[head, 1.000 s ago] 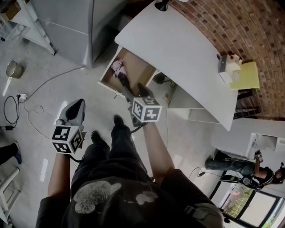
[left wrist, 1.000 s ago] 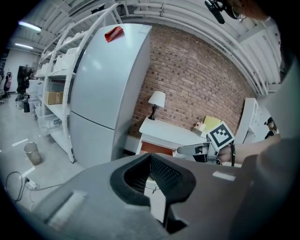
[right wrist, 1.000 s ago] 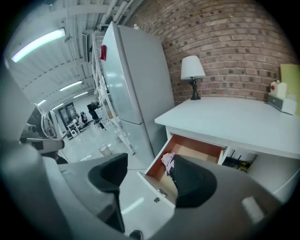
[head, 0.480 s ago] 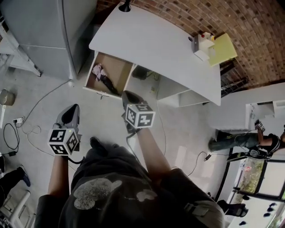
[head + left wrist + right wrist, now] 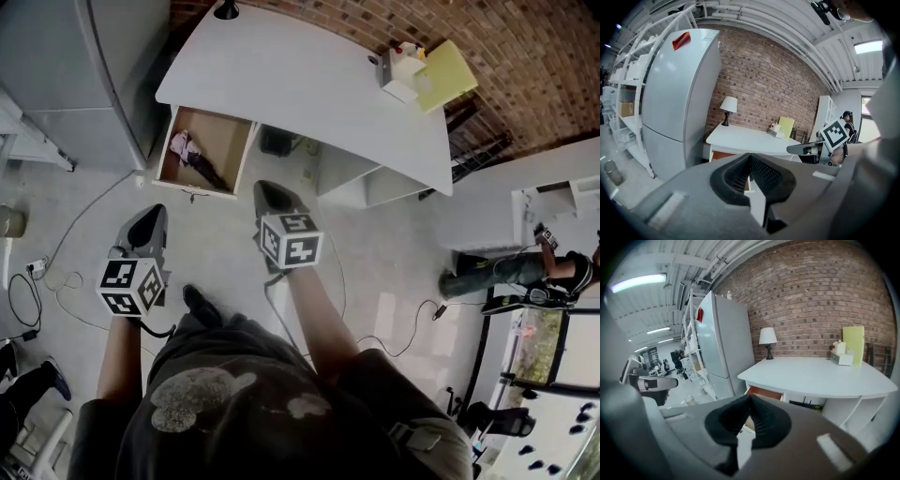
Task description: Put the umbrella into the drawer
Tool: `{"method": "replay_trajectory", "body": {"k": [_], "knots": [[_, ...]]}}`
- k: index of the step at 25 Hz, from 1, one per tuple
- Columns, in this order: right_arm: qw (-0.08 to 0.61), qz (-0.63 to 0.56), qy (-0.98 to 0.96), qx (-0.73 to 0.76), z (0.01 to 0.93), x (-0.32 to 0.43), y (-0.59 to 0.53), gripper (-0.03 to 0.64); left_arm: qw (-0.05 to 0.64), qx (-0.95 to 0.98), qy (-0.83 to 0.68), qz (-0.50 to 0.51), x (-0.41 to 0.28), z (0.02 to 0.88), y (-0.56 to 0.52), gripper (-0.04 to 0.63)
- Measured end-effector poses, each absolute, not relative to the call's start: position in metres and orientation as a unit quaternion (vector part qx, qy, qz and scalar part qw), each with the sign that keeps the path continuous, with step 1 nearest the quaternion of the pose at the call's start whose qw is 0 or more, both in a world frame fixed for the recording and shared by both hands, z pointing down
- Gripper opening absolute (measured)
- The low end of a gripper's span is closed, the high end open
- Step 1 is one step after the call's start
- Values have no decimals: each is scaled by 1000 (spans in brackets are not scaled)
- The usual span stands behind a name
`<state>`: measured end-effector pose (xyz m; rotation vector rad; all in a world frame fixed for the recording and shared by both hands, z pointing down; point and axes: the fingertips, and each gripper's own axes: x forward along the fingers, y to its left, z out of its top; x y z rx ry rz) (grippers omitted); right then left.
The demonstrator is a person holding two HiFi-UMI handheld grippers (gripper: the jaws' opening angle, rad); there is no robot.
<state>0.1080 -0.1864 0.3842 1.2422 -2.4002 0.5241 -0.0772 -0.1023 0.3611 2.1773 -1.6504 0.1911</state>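
The umbrella [image 5: 192, 157] lay inside the open drawer [image 5: 232, 141] under the white desk [image 5: 309, 84], ahead of both grippers and touching neither. The right gripper [image 5: 266, 191] was the nearer one, its tip just short of the drawer's front corner. The left gripper [image 5: 150, 216] hung further out over the floor [image 5: 84, 216], off the drawer's front-left. Both pointed roughly at the desk.

Jaws: the left pair was closed pad to pad with nothing between. The right pair was the same, closed and empty.

View differences: only the head view looked down into the drawer, so only it showed the umbrella. Both gripper views caught just the brown drawer side under the desk edge, with the contents hidden. The left gripper view had the right gripper at its right. The right gripper view had the left gripper at its left edge. Both showed the lamp [image 5: 768, 338] and fridge [image 5: 724, 343] by the brick wall [image 5: 811, 296].

Umbrella look: small in frame, probably folded. It had a pink bundle at one end and a dark narrow part running diagonally toward the drawer front.
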Motion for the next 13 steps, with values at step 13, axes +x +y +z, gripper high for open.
{"method": "replay_trajectory", "body": {"k": [13], "knots": [[100,124,-847,506,300,191,-163,6,137,799,-583,58,-20,302,-94,11]]}}
